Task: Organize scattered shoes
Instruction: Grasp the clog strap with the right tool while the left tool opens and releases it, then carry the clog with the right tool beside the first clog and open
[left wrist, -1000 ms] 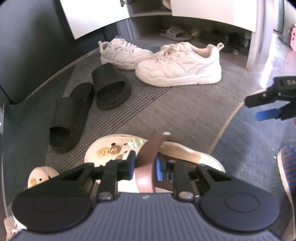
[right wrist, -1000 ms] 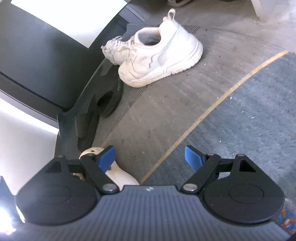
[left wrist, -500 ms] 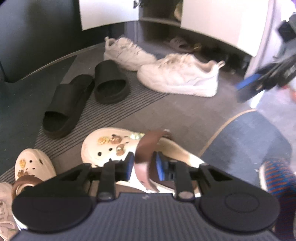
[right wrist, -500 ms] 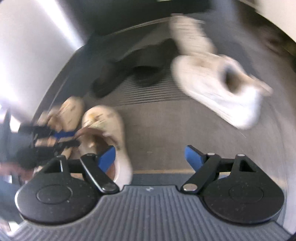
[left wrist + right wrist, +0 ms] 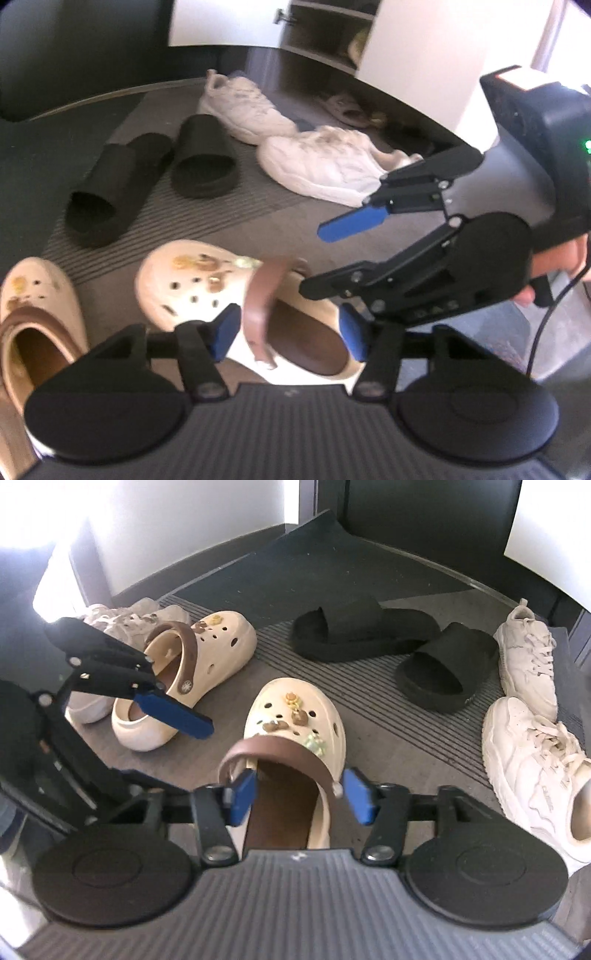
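Observation:
A cream clog (image 5: 295, 716) with charms and a brown strap (image 5: 280, 749) lies on the grey mat. My right gripper (image 5: 300, 794) sits over its heel, one pad on each side of the strap's ends; the jaws are closing and no pad clearly presses. In the left wrist view the same clog (image 5: 192, 280) lies under my left gripper (image 5: 288, 334). Those jaws are opening, and the strap (image 5: 258, 302) stands loose between them. The right gripper (image 5: 312, 262) reaches in from the right. The left gripper (image 5: 199, 757) shows at the left.
The matching clog (image 5: 195, 672) lies to the left with a pale sneaker (image 5: 122, 620) behind it. Two black slides (image 5: 362, 631) (image 5: 443, 672) and two white sneakers (image 5: 528, 657) (image 5: 535, 775) lie beyond. An open shoe cabinet (image 5: 325, 37) stands at the back. A hand (image 5: 554, 266) holds the right gripper.
My left jaws have opened off the brown strap. My right gripper has swung round and come in over the clog's heel, and its jaws have narrowed.

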{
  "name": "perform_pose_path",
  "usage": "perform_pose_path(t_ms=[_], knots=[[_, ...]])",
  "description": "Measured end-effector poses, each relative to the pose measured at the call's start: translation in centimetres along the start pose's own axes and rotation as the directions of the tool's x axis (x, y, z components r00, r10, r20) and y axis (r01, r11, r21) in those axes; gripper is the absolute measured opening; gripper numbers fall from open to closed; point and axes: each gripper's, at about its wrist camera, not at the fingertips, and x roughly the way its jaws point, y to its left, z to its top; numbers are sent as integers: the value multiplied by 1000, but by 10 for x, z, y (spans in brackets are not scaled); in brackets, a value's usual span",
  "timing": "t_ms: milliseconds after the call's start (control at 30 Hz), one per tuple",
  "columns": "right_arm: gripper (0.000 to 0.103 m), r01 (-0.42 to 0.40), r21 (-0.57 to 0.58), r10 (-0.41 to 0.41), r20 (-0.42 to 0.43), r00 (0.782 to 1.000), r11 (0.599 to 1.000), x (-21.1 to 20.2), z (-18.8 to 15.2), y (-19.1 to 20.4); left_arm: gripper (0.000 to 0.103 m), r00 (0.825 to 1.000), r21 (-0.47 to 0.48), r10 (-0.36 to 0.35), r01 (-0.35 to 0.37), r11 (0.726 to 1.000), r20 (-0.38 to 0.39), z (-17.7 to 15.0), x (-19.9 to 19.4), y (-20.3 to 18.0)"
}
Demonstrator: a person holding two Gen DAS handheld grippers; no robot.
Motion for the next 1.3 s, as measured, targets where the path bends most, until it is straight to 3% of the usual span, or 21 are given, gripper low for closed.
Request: perform_pose_path(t_ms=[133,333,433,600,700,833,900,967,1033,1167,1233,1267,1300], knots=[[45,7,22,-7,3,1000,1000,9,8,0,74,999,-11,14,-13,1000,34,-10,-20,15],[43,-5,-21,5,-2,1000,1000,8,8,6,74,991,17,108,-110,994,73,-13,-39,26],[34,-14,-54,13,-18,1000,998,8,4,13,74,990,-18,123,-122,992,72,-9,-43,34],[29,6,-56,-6,-1,1000,998,13,1,24,74,987,-71,142,-137,988,71,-14,-50,45],[23,31,29,-31,11,999,999,20,5,18,75,986,-99,149,-142,985,70,-17,-52,52],[23,23,261,-26,8,1000,965,30,1,4,75,986,-142,155,-145,979,59,-20,-52,62],[23,40,228,-47,24,999,973,28,-3,9,75,988,-181,145,-133,974,57,-19,-52,69],[23,22,276,-16,-26,1000,961,27,-5,6,75,985,-183,157,-143,973,69,-19,-54,72],[25,6,326,19,-75,997,945,26,-7,3,75,978,-176,188,-171,969,89,-18,-57,74],[25,-28,224,64,-153,986,974,6,6,10,77,971,-233,204,-171,957,127,-19,-65,88],[29,-26,131,51,-193,980,991,-1,19,18,78,957,-283,251,-203,937,145,-21,-71,97],[41,-4,115,28,-204,979,993,-1,23,20,78,944,-317,296,-239,918,143,-23,-74,102],[63,18,99,3,-215,977,995,-2,27,22,79,941,-333,310,-250,909,139,-24,-76,106]])
